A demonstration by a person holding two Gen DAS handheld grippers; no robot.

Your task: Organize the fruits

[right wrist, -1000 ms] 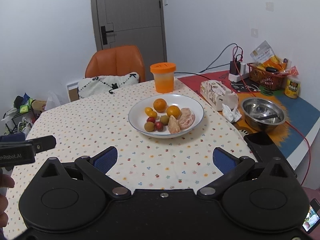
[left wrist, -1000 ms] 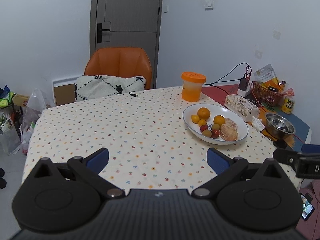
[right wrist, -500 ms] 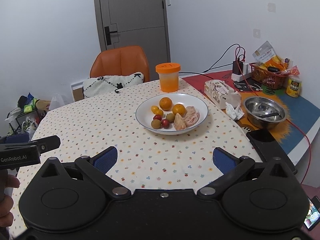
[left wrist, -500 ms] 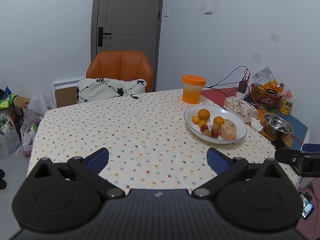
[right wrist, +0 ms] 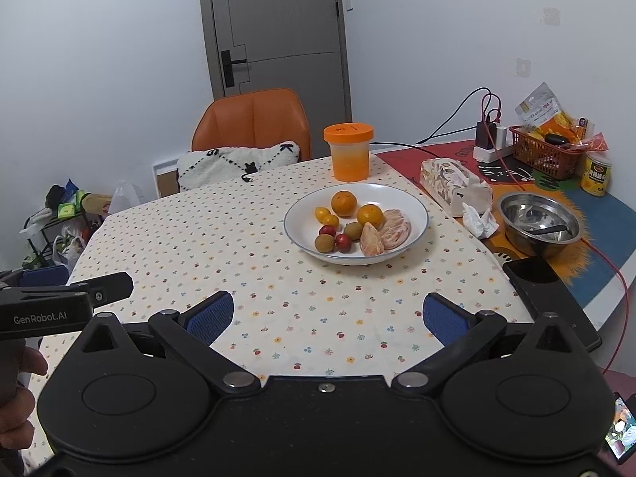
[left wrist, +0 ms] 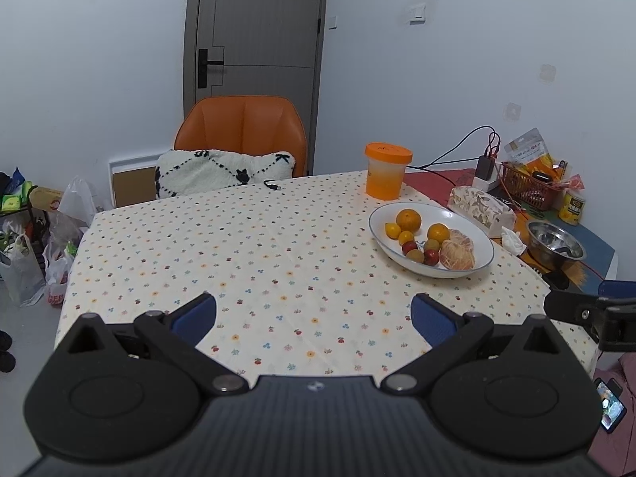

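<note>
Above tablecloth (left wrist: 278, 262): left tool (left wrist: 314, 314), right tool (right wrist: 326, 312) spread wide, empty.

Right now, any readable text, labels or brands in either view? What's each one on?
"GenRobot.AI": on the side of the left gripper, seen in the right wrist view.
Yellow can: printed label, too small to read.
Snack pouch behind the red basket: print blurred, unreadable.
Orange-lidded cup: faint mark on the lid, not legible.

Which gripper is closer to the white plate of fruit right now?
Right. The right gripper faces the white plate almost straight ahead; the left gripper sits farther off, with the plate ahead to its right.
</note>
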